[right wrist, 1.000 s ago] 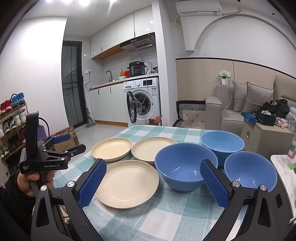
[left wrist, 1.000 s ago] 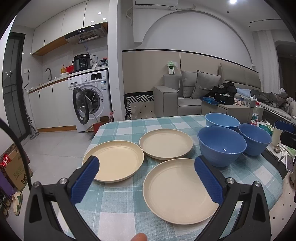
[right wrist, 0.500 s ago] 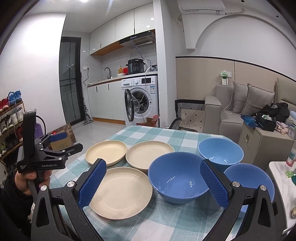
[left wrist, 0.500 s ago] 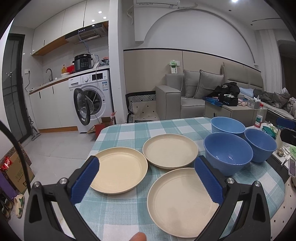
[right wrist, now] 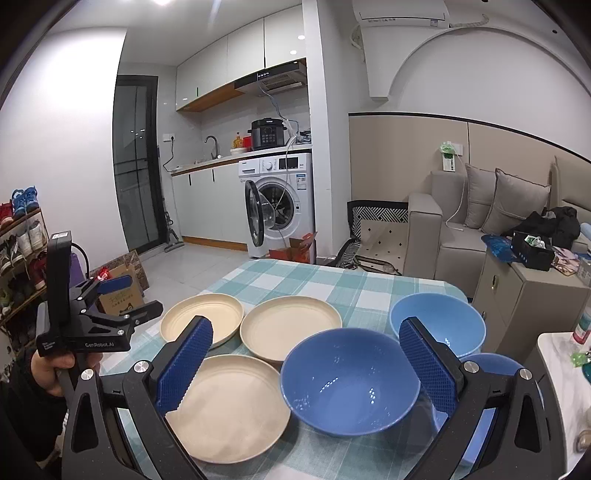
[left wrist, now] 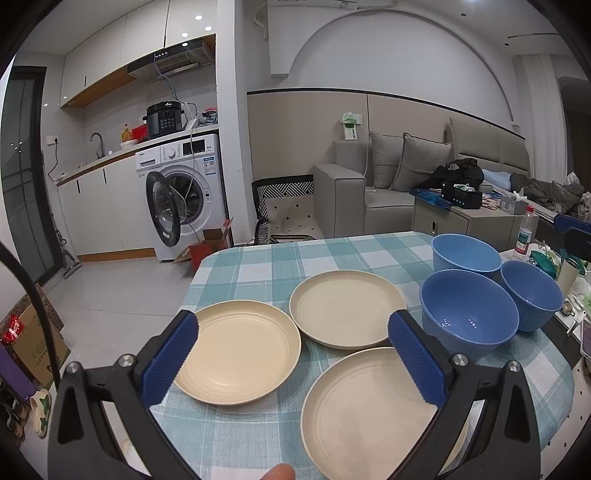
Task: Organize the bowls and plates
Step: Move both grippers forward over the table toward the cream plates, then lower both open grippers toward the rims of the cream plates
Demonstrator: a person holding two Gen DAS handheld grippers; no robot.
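Checked cloth table (left wrist: pixel 332 254) bears round plates (left wrist: pixel 347 308); both grippers (left wrist: pixel 293 354) (right wrist: pixel 306 365) gape, empty.

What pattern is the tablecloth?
Teal and white checks on the tablecloth, clearest in the left wrist view.

Both views are evenly lit from above by recessed ceiling spotlights (left wrist: pixel 198 17) that burn out to white dots, with a larger flare at the top edge of the right wrist view. Small specular glints sit inside the nearest blue bowl (right wrist: pixel 350 380), and the floor tiles (left wrist: pixel 122 291) show a soft sheen. Shadows under the cream plates (left wrist: pixel 236 354) are faint and short. Focus is sharp from near to far. Fisheye distortion bends the walls and door frames, and black vignetting fills the corners.
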